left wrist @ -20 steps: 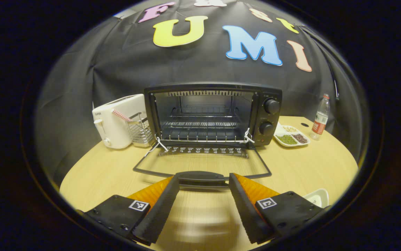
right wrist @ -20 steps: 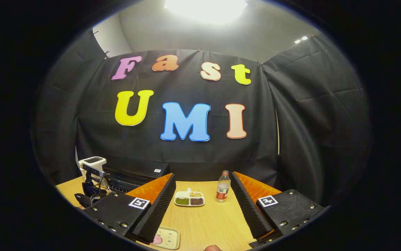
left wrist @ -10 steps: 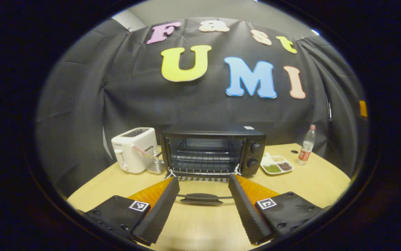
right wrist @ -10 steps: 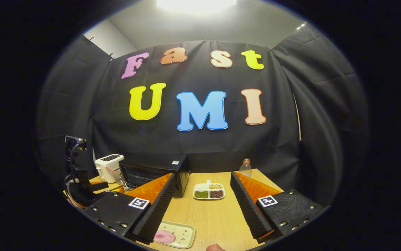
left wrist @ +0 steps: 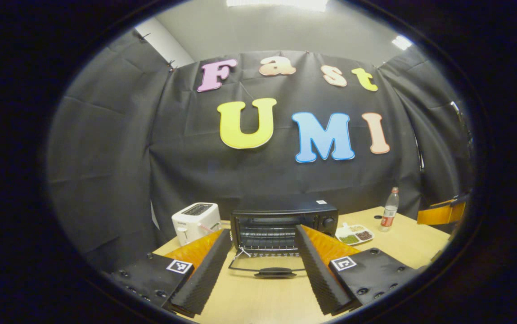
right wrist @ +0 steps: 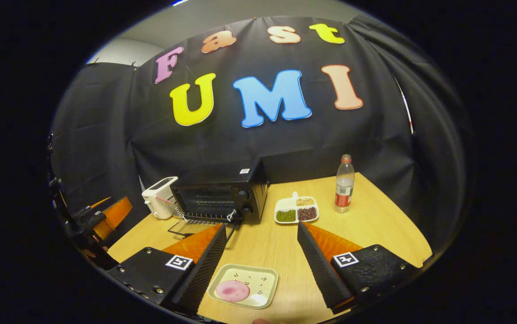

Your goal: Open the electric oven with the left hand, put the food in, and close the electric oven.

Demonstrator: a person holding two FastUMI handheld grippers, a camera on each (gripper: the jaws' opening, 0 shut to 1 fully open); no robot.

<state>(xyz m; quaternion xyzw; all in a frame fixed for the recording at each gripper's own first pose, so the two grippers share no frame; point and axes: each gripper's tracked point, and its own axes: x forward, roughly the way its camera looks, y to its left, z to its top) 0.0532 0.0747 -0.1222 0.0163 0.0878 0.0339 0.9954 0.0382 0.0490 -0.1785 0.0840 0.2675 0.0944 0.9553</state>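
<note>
Oven door down, food tray waiting between the right gripper's fingers

The electric oven (left wrist: 284, 225) stood ahead of the left gripper (left wrist: 263, 274), framed between its spread, empty fingers, with the door (left wrist: 267, 267) lying flat toward them and its handle (left wrist: 275, 272) nearest. In the right gripper view the right gripper (right wrist: 262, 265), also spread and grasping nothing, hung above the small tray (right wrist: 243, 291), which sat on the table (right wrist: 375, 225) between its fingers, closer to the left one, carrying a flat pink slice of food (right wrist: 232, 290). The tray looked light and rigid but probably slick; the slice seemed soft and free to slide. Pinching the tray's raised rim and keeping it level seemed the safest hold.
</note>
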